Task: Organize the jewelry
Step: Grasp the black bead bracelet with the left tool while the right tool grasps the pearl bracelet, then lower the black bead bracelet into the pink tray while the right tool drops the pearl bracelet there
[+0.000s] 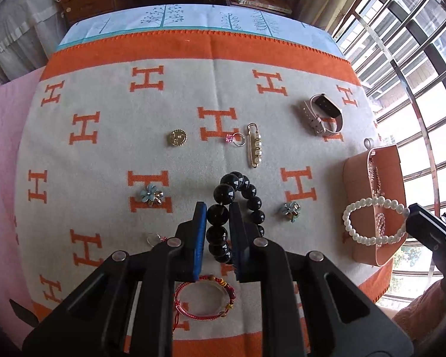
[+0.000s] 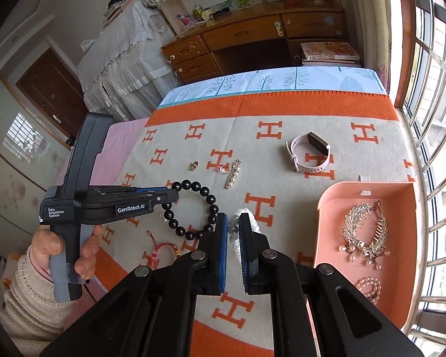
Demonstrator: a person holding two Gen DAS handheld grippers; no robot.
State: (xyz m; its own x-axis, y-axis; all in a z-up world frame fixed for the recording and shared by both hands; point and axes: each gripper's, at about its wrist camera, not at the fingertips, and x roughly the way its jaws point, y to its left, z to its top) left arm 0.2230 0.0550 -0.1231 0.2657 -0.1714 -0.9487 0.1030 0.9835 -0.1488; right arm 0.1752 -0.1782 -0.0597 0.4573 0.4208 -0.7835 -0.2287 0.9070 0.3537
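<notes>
My left gripper (image 1: 218,208) is shut on a black bead bracelet (image 1: 224,193), which hangs lifted above the H-patterned blanket (image 1: 104,154). In the right wrist view the left gripper (image 2: 174,194) points in from the left, with the black bracelet (image 2: 211,208) dangling as a loop from it. My right gripper (image 2: 233,220) is shut on a white pearl bracelet (image 2: 254,223), mostly hidden behind its fingers. From the left wrist view, the pearl bracelet (image 1: 371,220) hangs from the right gripper (image 1: 425,217) in front of the pink tray (image 1: 359,172).
The tray (image 2: 327,208) holds a crystal hair comb (image 2: 365,232) and a bead piece. On the blanket lie a pink watch (image 2: 312,151), pearl pin (image 1: 254,145), pink-stone ring (image 1: 235,139), gold brooch (image 1: 177,138), two flower earrings (image 1: 153,196), and a red string bracelet (image 1: 205,297). A barred window runs along the right.
</notes>
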